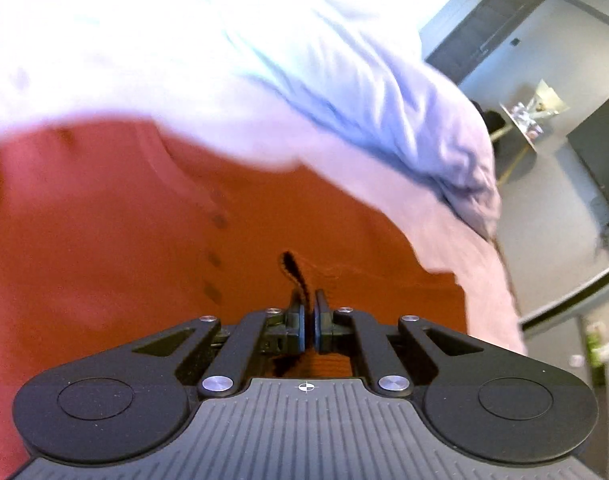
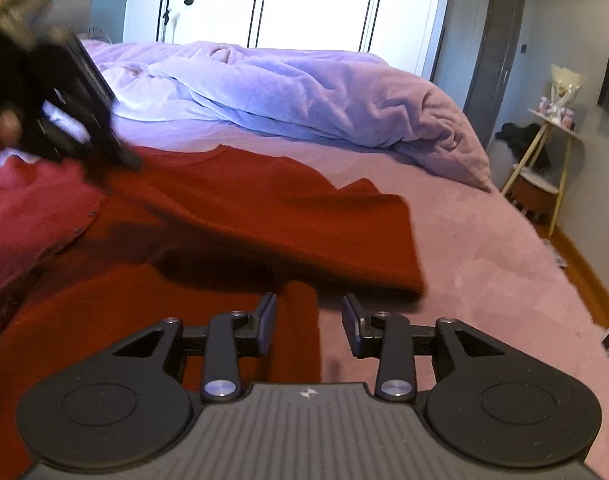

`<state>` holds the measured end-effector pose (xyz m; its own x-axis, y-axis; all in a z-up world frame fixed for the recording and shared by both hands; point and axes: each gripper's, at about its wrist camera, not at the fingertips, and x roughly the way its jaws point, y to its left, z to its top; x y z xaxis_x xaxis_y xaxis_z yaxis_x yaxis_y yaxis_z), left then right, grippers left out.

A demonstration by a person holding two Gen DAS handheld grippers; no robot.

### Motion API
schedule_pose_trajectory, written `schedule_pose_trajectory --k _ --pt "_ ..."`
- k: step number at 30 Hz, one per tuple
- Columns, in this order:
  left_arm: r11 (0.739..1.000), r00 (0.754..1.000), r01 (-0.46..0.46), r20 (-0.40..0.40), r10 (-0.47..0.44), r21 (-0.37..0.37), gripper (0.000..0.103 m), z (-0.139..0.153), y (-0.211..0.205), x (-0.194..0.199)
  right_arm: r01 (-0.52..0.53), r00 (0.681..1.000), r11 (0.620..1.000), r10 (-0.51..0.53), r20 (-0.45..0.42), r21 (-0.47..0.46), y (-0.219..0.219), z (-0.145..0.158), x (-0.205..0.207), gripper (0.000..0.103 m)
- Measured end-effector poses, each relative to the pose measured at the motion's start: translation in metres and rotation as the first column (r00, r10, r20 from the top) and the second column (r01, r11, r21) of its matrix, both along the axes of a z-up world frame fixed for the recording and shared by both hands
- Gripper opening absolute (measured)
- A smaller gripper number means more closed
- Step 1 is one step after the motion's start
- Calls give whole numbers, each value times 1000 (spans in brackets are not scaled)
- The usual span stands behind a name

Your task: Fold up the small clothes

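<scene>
A red buttoned garment (image 1: 144, 220) lies spread on the pink bed sheet (image 2: 484, 240). In the left wrist view my left gripper (image 1: 309, 312) is shut, and a raised fold of the red cloth is pinched between its pads. The right wrist view shows the same gripper (image 2: 124, 162) at upper left, blurred, over the garment (image 2: 244, 216) near its button placket. My right gripper (image 2: 309, 312) stands open low over the garment's near corner. One of its fingers is above red cloth and the other above the sheet, with nothing gripped.
A rumpled lilac duvet (image 2: 304, 92) is heaped across the far side of the bed. White wardrobe doors (image 2: 316, 0) stand behind it. A small side table (image 2: 552, 128) with items and a dark door (image 2: 500, 52) are at the right, past the bed's edge.
</scene>
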<state>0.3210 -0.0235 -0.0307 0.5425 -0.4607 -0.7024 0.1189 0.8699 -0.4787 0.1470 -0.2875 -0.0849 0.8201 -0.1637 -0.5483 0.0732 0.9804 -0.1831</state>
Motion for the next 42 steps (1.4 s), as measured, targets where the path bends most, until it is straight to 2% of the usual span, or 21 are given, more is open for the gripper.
schedule_pose_trajectory --k 3,5,7,9,10,11,13,14,16,17,18,19,20,22,28,33,35,37,40,41,42 --pt "986 997 -62 53 54 154 6 1 32 8 10 1000 999 -10 -13 -52 3 -2 11 35" --pt "954 992 -117 69 102 276 6 -9 54 13 14 999 997 -16 -29 -79 6 -5 20 35" --pt "920 988 -155 54 146 361 7 -26 74 17 7 999 992 -13 -48 -124 12 -9 30 35" --pt "922 985 -161 4 171 352 9 -44 93 18 -7 998 987 -4 -68 -162 18 -14 40 35" --pt "924 984 -165 -11 180 345 13 -51 100 17 -14 997 985 1 -76 -171 20 -16 45 35" --pt "926 982 -172 -11 187 337 22 -55 105 14 -21 996 984 6 -84 -175 23 -17 50 35" --pt "944 985 -169 3 175 283 29 -58 113 9 -31 995 981 13 -98 -191 28 -21 59 35" --pt "958 986 -163 2 167 238 36 -58 117 8 -36 995 978 16 -100 -205 31 -23 64 35" --pt "969 986 -163 -7 167 184 38 -57 121 8 -46 994 971 23 -103 -234 37 -25 71 35" --pt "973 986 -160 -14 164 169 38 -58 121 11 -50 994 967 25 -104 -249 40 -27 74 35" --pt "975 987 -154 -22 160 160 31 -58 120 14 -54 994 962 26 -106 -267 42 -28 79 35" --pt "976 987 -152 -32 159 153 22 -59 118 17 -56 994 958 27 -107 -283 44 -29 82 35" --pt "980 986 -149 -54 157 136 6 -60 118 21 -56 994 954 26 -106 -294 45 -29 85 35" --pt "978 983 -166 -63 175 125 6 -61 114 23 -54 994 951 21 -108 -304 47 -30 91 35" --pt "970 981 -185 80 175 157 6 -28 113 24 -46 994 942 9 -110 -333 51 -31 102 35" --pt "947 958 -248 197 209 203 6 2 126 31 -45 995 939 11 -101 -340 52 -29 110 35" --pt "930 947 -276 237 218 244 6 8 131 33 -50 995 944 18 -99 -326 52 -28 110 35" --pt "921 945 -286 238 225 265 6 8 134 36 -62 994 940 29 -103 -334 56 -31 111 35" --pt "920 951 -284 201 235 271 6 -2 137 41 -76 994 925 41 -102 -371 63 -37 113 33" --pt "917 953 -284 191 237 280 6 -7 136 42 -89 993 918 53 -103 -388 67 -39 114 29" --pt "915 953 -284 186 237 287 6 -11 136 42 -105 992 913 67 -109 -394 69 -40 114 19"
